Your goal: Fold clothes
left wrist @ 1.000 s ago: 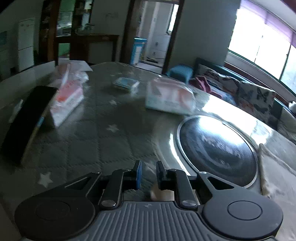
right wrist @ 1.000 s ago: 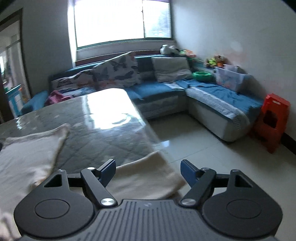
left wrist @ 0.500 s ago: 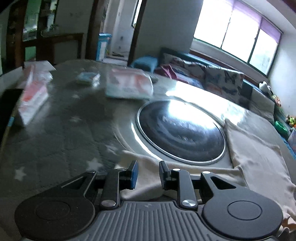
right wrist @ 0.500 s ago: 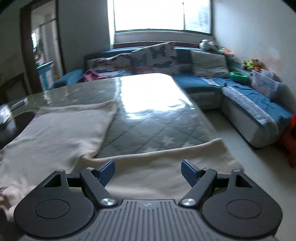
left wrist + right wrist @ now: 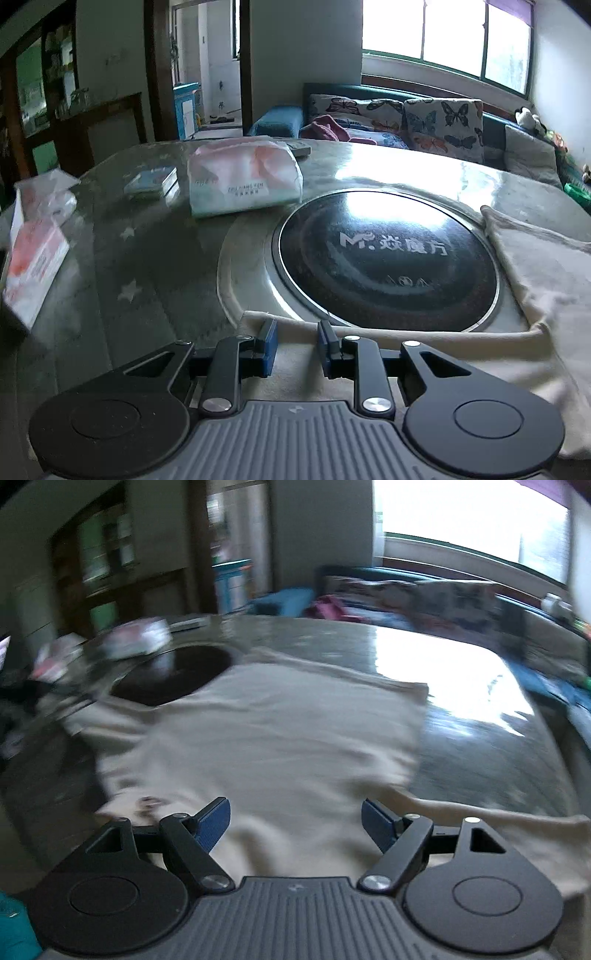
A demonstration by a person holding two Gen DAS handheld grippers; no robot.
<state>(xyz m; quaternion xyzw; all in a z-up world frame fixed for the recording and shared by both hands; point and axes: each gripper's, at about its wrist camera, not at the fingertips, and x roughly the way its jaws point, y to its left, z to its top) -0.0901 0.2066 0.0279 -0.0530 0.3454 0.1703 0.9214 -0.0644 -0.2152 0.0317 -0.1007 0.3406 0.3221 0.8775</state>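
Far to the left of the left gripper [image 5: 294, 343], near the table [image 5: 155, 280] edge, a pink-and-white tissue pack [image 5: 31, 266] stands tilted. Ahead and a little left lie a small blue box [image 5: 150, 180] and a larger soft pink-and-white package [image 5: 243, 177], just beside each other. Straight ahead and to the right is the round black cooktop [image 5: 384, 262] set into the table (white lettering on its glass). The cream garment [image 5: 546, 280] lies under the left gripper, its hem running across just in front of the fingertips and its body spreading off to the right past the cooktop rim. The left gripper's blue-padded jaws stand a narrow gap apart above the cloth, with nothing pinched between them.

In the right wrist view, which is blurred, the same garment [image 5: 288, 738] spreads flat ahead of the right gripper [image 5: 295, 821], its far left corner overlapping the cooktop [image 5: 170, 675]. A fold of it trails to the right of the gripper, over the table's near edge. The right gripper's jaws are spread wide over the cloth, gripping nothing.
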